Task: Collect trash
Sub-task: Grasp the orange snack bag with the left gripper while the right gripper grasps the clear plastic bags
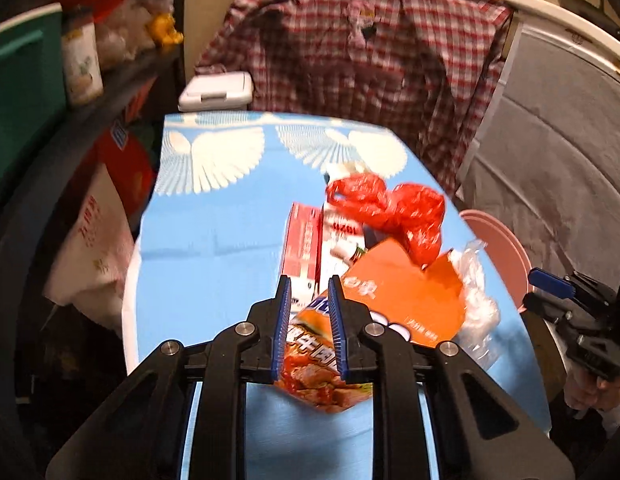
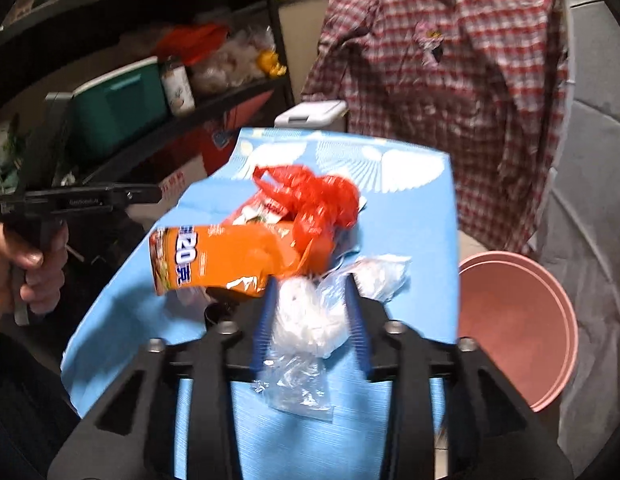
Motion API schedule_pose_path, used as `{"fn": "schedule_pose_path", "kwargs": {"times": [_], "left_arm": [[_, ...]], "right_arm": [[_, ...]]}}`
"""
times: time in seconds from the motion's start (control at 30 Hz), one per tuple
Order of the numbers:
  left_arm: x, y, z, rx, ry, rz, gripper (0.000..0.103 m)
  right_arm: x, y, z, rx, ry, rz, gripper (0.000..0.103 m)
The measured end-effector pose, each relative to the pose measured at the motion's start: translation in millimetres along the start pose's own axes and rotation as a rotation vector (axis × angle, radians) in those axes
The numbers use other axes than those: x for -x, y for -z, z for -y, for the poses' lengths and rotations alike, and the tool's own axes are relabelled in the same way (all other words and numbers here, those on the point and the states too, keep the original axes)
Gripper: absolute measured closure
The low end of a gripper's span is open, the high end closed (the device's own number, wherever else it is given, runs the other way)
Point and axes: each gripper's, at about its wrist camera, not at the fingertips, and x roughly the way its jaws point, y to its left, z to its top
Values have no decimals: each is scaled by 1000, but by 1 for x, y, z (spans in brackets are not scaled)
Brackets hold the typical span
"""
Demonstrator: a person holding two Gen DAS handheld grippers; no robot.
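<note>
While left gripper (image 1: 309, 286) jaws clamp orange wrapper (image 1: 322, 364), right gripper (image 2: 312, 292) jaws grip clear bag (image 2: 310, 320).

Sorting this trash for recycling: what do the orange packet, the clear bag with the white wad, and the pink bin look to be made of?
Orange packet: glossy printed plastic film, probably; it shines and creases.
Clear bag: thin transparent plastic, crinkled with glints; the white wad inside looks like tissue or soft paper, though blur leaves that open.
Pink bin: rigid matte plastic, judging by its smooth moulded rim.
</note>
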Motion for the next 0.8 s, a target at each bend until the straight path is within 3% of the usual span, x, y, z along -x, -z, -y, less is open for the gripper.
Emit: {"fn": "schedule_pose_path", "kwargs": {"times": [0.1, 0.13, 0.37, 0.4, 0.5, 0.63, 0.8], "left_arm": [[-11, 5, -6, 26, 29, -54, 54], [-14, 7, -7, 24, 21, -65, 51], [-32, 18, -10, 27, 65, -169, 50], [-32, 20, -9, 22, 73, -174, 52], [-31, 20, -4, 7, 82, -187, 74], [-25, 23, 0, -13, 98, -194, 97], [-11, 23, 1, -21, 113, -179, 103]], "right_arm": [[-19, 5, -5, 19, -25, -52, 55], [-22, 5, -7, 28, -28, -62, 52], [-43, 11, -12, 70, 22, -120, 51], [-43, 11, -11, 67, 25, -124, 51], [-45, 13, -10, 80, 37, -135, 52], [-42, 16, -12, 93, 37, -144, 62], [-31, 16, -15, 105, 38, -129, 73]]}}
